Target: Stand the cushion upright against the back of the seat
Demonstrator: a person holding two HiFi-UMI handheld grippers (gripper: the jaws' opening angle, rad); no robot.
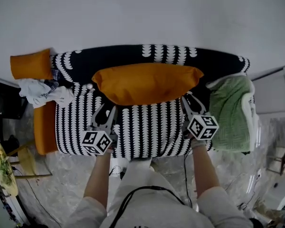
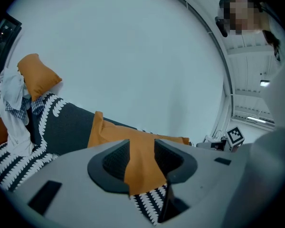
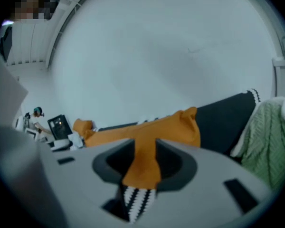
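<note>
Between the two fingers [image 2: 115,160] of your left gripper [image 2: 141,160] there is a fold of orange cloth from the cushion [image 2: 111,136]. The jaws are closed onto this fold, with only the thickness of the cloth between the pads, so the gripper holds the cushion by its near edge. Your right gripper [image 3: 145,158] has the same hold: its fingers [image 3: 118,160] press on a fold of the cushion [image 3: 152,127] at the near edge, closer to the right end.

In the head view the left gripper [image 1: 106,112] takes the cushion [image 1: 147,82] near its left front corner and the right gripper [image 1: 187,101] near its right front corner. Both grippers reach in over the front edge of the seat [image 1: 137,127], which has a black and white patterned cover.

The cushion is long and lies lengthwise along the back edge of the seat, just in front of the dark backrest [image 1: 133,56] and about in the middle between the two ends. From the gripper views its top stays lower than the top of the backrest. I cannot tell if it leans on the backrest or only lies before it.

At the left end of the seat a small orange cushion [image 1: 31,64] sits at the back corner, with a white and checked cloth [image 1: 42,93] just in front of it. Over the right end hangs a green blanket [image 1: 232,110].
</note>
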